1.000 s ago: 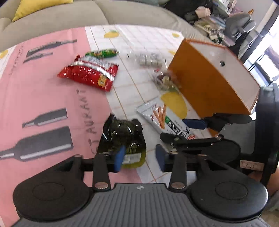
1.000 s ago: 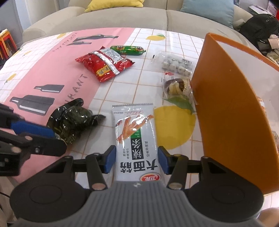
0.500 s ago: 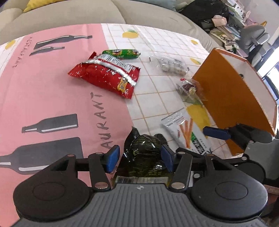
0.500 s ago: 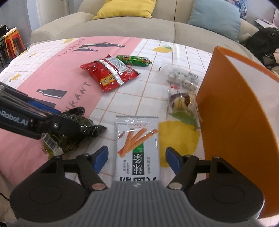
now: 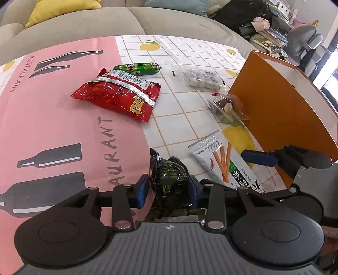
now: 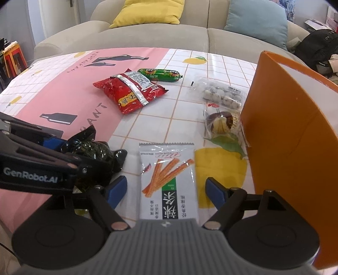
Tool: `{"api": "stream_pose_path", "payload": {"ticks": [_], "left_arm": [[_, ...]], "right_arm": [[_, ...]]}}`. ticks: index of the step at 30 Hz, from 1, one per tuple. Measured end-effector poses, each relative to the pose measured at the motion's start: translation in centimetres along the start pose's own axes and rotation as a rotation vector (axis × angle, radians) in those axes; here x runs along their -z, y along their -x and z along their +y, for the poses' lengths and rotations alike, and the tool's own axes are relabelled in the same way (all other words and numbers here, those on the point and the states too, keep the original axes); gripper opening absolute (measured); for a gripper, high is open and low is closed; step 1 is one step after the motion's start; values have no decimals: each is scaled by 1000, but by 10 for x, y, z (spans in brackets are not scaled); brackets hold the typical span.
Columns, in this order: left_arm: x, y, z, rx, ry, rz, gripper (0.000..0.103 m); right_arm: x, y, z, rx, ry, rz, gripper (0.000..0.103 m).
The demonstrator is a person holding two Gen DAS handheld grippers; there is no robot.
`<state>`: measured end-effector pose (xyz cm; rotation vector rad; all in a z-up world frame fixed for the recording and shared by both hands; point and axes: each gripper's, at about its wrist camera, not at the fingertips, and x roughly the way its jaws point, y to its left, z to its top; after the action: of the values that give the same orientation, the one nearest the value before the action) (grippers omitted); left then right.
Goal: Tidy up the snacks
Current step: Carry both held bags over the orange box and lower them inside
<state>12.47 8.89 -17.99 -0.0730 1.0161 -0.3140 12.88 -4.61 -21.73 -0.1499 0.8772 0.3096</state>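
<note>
Orange box (image 6: 291,135) upright along table's right edge. White spicy-strip packet (image 6: 169,179) flat, between wide-open right gripper (image 6: 166,190), untouched. Dark glossy green pouch (image 5: 169,177), crinkled, near front edge, pinched between pads of left gripper (image 5: 168,189).

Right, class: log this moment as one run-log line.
left tool: shut on dark green packet | right tool: open, straddling white stick-snack packet | orange bin: right

tablecloth (image 6: 63,88): pink band with bottle prints, white lemon grid | sofa (image 6: 147,36): beige, beyond far table edge | yellow cushion (image 6: 147,10) left, blue cushion (image 6: 257,19) right | office chair (image 5: 306,42): far right
</note>
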Motion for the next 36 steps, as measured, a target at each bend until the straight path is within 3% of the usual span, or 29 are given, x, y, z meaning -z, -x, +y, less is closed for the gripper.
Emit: {"api": "stream_pose_path", "payload": {"ticks": [3,5,8,14,23,36], "left_arm": [[0,0,0,-8,21,-5,43],[0,0,-1,-15,36,-4,43],[0,2,-2,-27,64,-8,43],[-2,19,-5,-33,94,-44,43],[-18,65,-16,-42,111,-129,43],[-56,107,-72,67,48,-194,43]], "right_arm": [[0,3,2,2,4,-9,66],[0,5,3,2,10,-13,51],[0,6,4,7,6,-14,48],[-3,15,0,8,-18,-21,47],[-21,63,-10,-19,-82,-131,46],[-53,153,-62,-41,-133,-205,46]]}}
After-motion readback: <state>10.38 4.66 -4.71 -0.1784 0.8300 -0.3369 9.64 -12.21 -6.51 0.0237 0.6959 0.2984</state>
